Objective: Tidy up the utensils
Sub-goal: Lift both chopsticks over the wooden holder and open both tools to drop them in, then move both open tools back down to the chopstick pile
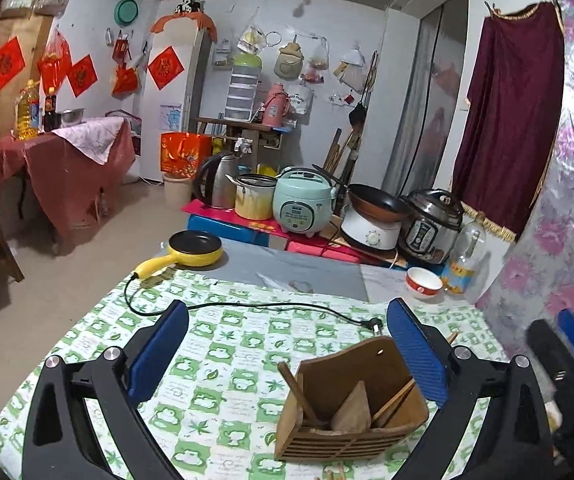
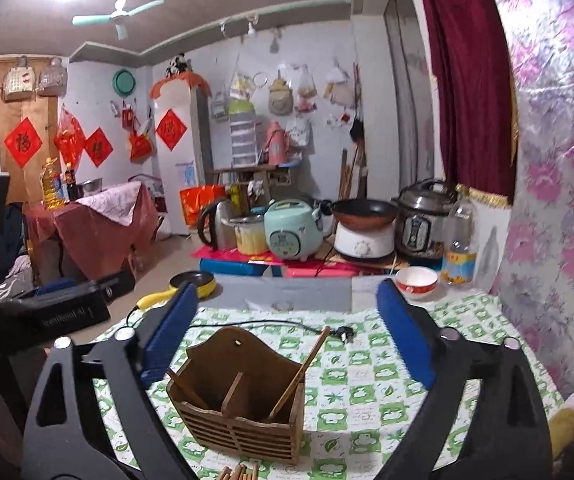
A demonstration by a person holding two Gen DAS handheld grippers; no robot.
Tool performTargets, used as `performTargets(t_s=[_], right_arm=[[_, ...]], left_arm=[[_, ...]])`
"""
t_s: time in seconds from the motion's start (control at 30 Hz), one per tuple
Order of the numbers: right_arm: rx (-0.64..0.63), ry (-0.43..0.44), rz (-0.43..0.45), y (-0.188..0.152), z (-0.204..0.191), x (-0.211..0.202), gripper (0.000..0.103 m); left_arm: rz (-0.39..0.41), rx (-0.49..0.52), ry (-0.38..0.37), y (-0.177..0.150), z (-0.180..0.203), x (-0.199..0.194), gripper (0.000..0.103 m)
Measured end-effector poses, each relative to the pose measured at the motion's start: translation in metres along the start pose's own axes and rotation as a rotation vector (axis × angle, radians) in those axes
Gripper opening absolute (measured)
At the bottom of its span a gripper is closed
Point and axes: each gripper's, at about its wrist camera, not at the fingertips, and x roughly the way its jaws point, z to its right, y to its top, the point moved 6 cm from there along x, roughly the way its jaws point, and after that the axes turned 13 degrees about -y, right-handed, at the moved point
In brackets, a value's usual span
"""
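Wooden utensil holder (image 2: 239, 404) stands between the wide, empty right claw (image 2: 287, 320); left claw (image 1: 287, 332) likewise wide.

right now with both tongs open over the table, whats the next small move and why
Probably lower the right tongs toward the loose chopsticks at the near table edge and close on one. Both the right and the left tongs are open and empty, the wooden holder already has a chopstick in each compartment, and more still lie outside it.

Ahead of me a yellow frying pan (image 1: 195, 248) sits on the surface (image 1: 227, 344), its black cord (image 1: 247, 306) trailing toward a red-rimmed bowl (image 1: 423, 282).
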Motion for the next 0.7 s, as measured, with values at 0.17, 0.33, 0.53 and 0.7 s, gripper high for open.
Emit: performTargets(t_s=[0.17, 0.33, 0.53, 0.7], right_arm=[[0.015, 0.007, 0.007, 0.000, 0.005, -0.021, 0.097], [0.019, 0.037, -0.009, -0.005, 0.006, -0.033, 0.097], [-0.005, 0.093, -0.099, -0.030, -0.014, -0.026, 0.097], [-0.075, 0.069, -0.115, -0.085, -0.015, -0.036, 0.097]], left_arm=[[0.002, 0.056, 0.064, -0.012, 0.006, -0.011, 0.097], [0.009, 0.157, 0.095, -0.049, 0.007, -0.022, 0.097], [-0.191, 0.126, 0.054, -0.139, -0.026, -0.010, 0.097], [-0.223, 0.145, 0.046, -0.163, -0.035, -0.028, 0.097]])
